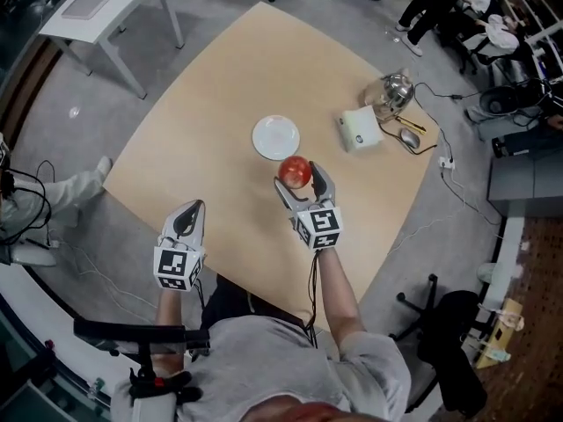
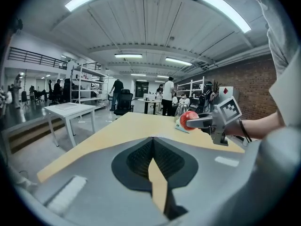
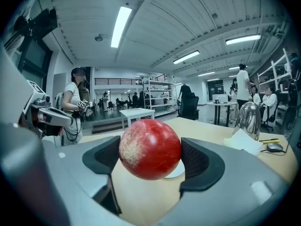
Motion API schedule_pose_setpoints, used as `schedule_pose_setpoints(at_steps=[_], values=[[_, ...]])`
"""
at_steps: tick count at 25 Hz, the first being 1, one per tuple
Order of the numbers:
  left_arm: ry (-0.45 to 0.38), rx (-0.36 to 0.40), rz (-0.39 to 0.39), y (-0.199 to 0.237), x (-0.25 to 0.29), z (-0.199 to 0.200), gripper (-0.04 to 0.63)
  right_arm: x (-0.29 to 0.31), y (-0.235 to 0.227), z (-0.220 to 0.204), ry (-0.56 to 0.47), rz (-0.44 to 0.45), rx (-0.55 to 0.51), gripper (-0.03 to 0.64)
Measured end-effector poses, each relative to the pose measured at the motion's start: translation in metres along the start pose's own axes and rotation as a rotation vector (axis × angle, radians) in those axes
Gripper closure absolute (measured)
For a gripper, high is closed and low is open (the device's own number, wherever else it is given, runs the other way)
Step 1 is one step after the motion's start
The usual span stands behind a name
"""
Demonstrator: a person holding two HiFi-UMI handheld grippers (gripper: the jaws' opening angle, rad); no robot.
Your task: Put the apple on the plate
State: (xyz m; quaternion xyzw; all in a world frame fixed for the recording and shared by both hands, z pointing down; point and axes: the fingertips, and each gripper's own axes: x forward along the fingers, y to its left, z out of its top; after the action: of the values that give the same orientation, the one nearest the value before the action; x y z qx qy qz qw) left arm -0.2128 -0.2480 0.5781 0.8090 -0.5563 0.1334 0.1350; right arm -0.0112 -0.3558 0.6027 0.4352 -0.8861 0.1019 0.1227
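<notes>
My right gripper [image 1: 297, 176] is shut on a red apple [image 1: 296, 171], lifted above the wooden table [image 1: 220, 86]. In the right gripper view the apple [image 3: 150, 149] fills the space between both pads, and a sliver of the white plate [image 3: 176, 171] shows just behind it. The white plate [image 1: 275, 136] lies empty a short way beyond the apple. My left gripper [image 1: 187, 219] hangs near the table's front left edge, shut with nothing in it. In the left gripper view its pads [image 2: 141, 159] meet, and the apple [image 2: 188, 120] shows off to the right in the other gripper.
A white box [image 1: 361, 129], a metal kettle [image 1: 393, 92] and a mouse [image 1: 409, 138] sit at the table's far right, with cables trailing off the edge. A white side table [image 1: 106, 7] stands far left. People and office chairs stand beyond.
</notes>
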Motion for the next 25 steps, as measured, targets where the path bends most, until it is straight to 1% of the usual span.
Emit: schedule_pose_setpoints(at_steps=[4,11,15,25], values=[[0.018,-0.001,-0.018,0.007,0.017,-0.006,0.577,0.031,-0.014,-0.011,0.022,-0.018,-0.030,0.210],[0.053,-0.012,-0.056,0.006,0.037,-0.020,0.577,0.073,-0.028,-0.035,0.077,-0.023,-0.032,0.210],[0.074,-0.037,-0.068,0.005,0.045,-0.028,0.577,0.091,-0.035,-0.047,0.110,-0.019,-0.026,0.210],[0.110,-0.068,-0.055,0.026,0.069,-0.052,0.577,0.139,-0.059,-0.080,0.182,-0.036,0.004,0.210]])
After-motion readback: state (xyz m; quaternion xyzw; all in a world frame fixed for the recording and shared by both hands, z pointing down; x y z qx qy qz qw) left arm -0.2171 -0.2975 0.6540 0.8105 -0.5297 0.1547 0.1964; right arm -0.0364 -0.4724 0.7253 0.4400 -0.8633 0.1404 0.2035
